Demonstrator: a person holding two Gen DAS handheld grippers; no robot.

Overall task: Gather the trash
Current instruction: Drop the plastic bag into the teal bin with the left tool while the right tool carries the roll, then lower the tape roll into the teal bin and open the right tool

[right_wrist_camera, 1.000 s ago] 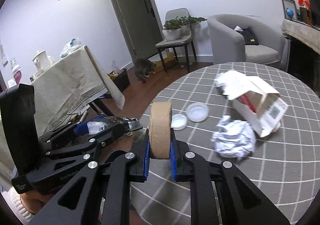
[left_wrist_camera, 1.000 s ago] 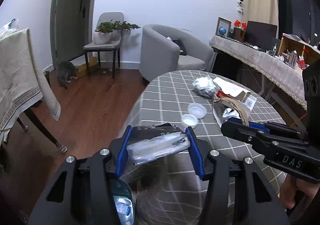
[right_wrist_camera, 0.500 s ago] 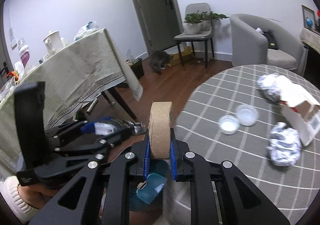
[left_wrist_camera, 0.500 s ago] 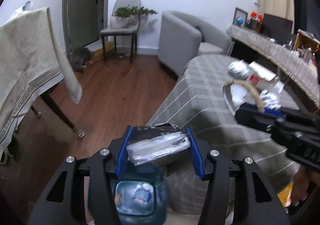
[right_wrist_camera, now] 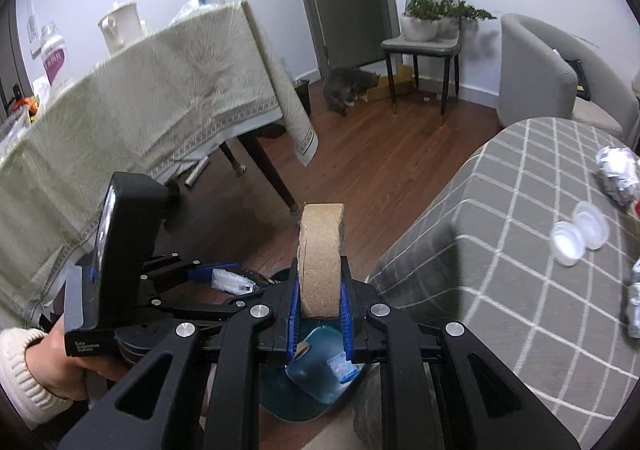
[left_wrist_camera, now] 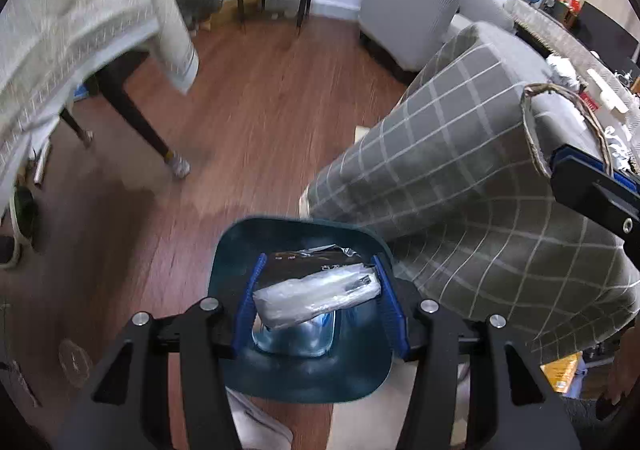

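Observation:
My left gripper [left_wrist_camera: 318, 292] is shut on a clear plastic wrapper [left_wrist_camera: 316, 296] with a dark foil packet behind it, held directly above the open blue trash bin [left_wrist_camera: 304, 374] on the floor. My right gripper [right_wrist_camera: 320, 300] is shut on a brown cardboard tape roll [right_wrist_camera: 321, 258], held upright above the same bin [right_wrist_camera: 320, 378]. The roll also shows at the right edge of the left wrist view [left_wrist_camera: 568, 126]. The left gripper and its wrapper [right_wrist_camera: 234, 282] show in the right wrist view. Some trash lies at the bottom of the bin.
A round table with a grey checked cloth [right_wrist_camera: 520, 250] stands right of the bin, holding foil balls [right_wrist_camera: 618, 174] and two clear lids [right_wrist_camera: 576, 230]. A cloth-covered table [right_wrist_camera: 140, 98] is left. A cat [right_wrist_camera: 348, 86], a chair [right_wrist_camera: 424, 46] and an armchair [right_wrist_camera: 536, 66] stand beyond.
Both grippers have swung left off the table and tilted down with their loads. The blue bin has come into full view beneath them.

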